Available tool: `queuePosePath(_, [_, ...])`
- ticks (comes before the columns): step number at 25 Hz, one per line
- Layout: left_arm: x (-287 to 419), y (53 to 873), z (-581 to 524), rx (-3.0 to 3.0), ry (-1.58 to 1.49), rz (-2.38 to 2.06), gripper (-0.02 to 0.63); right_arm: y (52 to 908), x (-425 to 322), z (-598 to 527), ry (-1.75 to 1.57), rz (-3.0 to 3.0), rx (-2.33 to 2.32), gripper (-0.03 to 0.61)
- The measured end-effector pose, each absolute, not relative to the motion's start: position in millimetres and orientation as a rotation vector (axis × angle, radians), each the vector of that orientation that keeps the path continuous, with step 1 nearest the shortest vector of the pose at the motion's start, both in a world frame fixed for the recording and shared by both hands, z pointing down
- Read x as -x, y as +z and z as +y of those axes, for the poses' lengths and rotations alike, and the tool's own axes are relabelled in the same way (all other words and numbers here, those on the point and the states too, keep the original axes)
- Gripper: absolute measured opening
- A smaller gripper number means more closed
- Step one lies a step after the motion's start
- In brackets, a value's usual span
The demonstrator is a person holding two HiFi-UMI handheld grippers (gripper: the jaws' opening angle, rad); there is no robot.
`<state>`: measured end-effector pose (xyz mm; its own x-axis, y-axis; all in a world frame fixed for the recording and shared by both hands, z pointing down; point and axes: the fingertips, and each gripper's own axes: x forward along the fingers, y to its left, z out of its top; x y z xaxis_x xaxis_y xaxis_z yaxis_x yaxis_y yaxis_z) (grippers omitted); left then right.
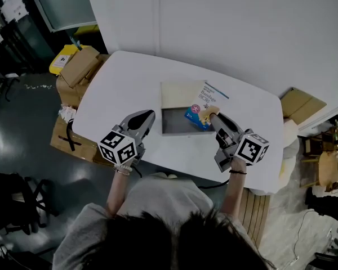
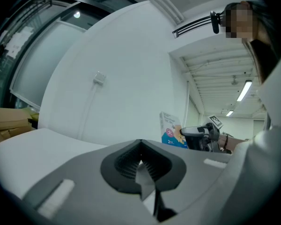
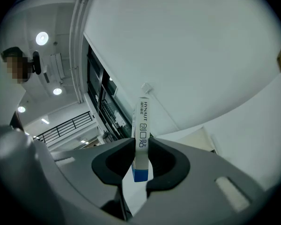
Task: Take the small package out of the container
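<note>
Fingers (image 3: 113, 165) of right gripper (image 3: 141, 159) clamp small package (image 3: 143, 125) — held upright.

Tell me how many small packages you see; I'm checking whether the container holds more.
1. The small package is clamped in the right gripper, above the container's right end. None other shows inside the container, though its right corner is hidden.

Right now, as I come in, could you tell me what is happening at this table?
A person stands at a white table with a handheld gripper in each hand. The right gripper is shut on a small white-and-blue cardboard package and holds it upright at the right side of the open, shallow grey container. The left gripper is shut and empty, to the left of the container.
</note>
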<state>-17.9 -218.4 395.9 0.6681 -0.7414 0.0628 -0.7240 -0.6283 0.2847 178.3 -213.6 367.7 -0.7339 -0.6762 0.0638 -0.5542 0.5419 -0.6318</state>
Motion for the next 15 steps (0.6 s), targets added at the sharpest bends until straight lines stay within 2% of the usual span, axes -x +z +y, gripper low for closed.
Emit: queuePosePath(15, [9.2, 383.2, -216.1, -2.622, -0.131, -1.188, -0.006, 372.2, -205.0, -207.1, -0.896, 2.547, 1.101, 0.098])
